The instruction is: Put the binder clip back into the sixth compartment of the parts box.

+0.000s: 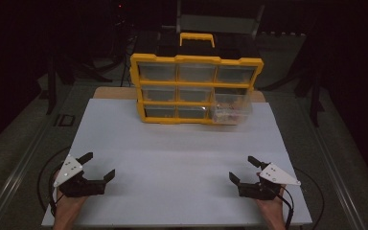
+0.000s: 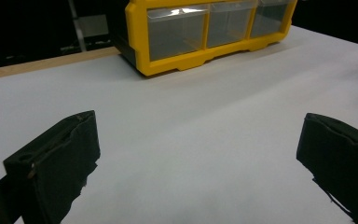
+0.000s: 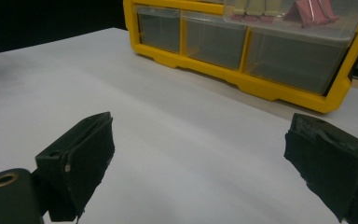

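Observation:
A yellow organizer [image 1: 196,88] with clear drawers stands at the far middle of the white table [image 1: 182,153]. One clear drawer [image 1: 231,108] at its right is pulled out and holds small pink and beige items [image 3: 279,9]. My left gripper [image 1: 98,165] rests open near the front left, nothing between its jaws. My right gripper [image 1: 243,168] rests open near the front right, also holding nothing. The organizer [image 2: 205,32] lies well ahead of the left gripper [image 2: 198,154]. In the right gripper view the organizer [image 3: 242,51] stands beyond the right gripper [image 3: 200,158].
A black case with a yellow handle [image 1: 197,38] sits behind the organizer. A wooden board edge [image 1: 112,92] shows under the white surface at the back. Cables [image 1: 45,177] trail off the front corners. Dark surroundings ring the table.

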`<state>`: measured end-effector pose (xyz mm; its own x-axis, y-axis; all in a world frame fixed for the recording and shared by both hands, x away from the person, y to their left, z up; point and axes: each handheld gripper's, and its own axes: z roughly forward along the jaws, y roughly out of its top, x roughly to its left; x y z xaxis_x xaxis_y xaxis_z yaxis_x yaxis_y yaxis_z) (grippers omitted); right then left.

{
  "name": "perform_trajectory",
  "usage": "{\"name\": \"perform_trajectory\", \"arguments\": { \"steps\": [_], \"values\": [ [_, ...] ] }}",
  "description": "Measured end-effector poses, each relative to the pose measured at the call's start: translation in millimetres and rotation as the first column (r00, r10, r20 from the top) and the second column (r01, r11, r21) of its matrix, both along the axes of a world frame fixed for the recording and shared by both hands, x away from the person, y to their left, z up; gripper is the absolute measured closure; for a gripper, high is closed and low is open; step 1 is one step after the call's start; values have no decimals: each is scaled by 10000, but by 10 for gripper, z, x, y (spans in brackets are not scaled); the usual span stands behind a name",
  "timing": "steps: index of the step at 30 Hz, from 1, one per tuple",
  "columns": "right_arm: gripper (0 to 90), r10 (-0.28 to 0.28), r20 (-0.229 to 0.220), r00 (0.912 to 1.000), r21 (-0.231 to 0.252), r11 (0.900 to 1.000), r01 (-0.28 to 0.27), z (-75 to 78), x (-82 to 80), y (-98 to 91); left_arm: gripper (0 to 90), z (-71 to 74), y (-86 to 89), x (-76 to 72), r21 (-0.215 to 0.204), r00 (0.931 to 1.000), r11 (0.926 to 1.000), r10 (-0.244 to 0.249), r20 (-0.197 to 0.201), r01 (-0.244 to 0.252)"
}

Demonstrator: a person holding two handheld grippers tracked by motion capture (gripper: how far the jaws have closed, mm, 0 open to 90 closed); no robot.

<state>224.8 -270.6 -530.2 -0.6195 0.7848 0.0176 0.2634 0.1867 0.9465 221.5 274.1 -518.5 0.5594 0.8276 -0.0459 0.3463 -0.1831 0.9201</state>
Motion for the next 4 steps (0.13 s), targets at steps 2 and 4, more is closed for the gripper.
{"name": "perform_trajectory", "arguments": {
  "steps": [2,4],
  "values": [
    [76,-25,-20,10000,-51,10000,25,-6,2,-14,1,-5,-14,6,-33,10000,10000,29,0,-29],
    [76,-46,-42,10000,-26,10000,46,-6,-2,-21,1,-12,-21,13,23,10000,10000,44,-23,-44]
  ]
}}
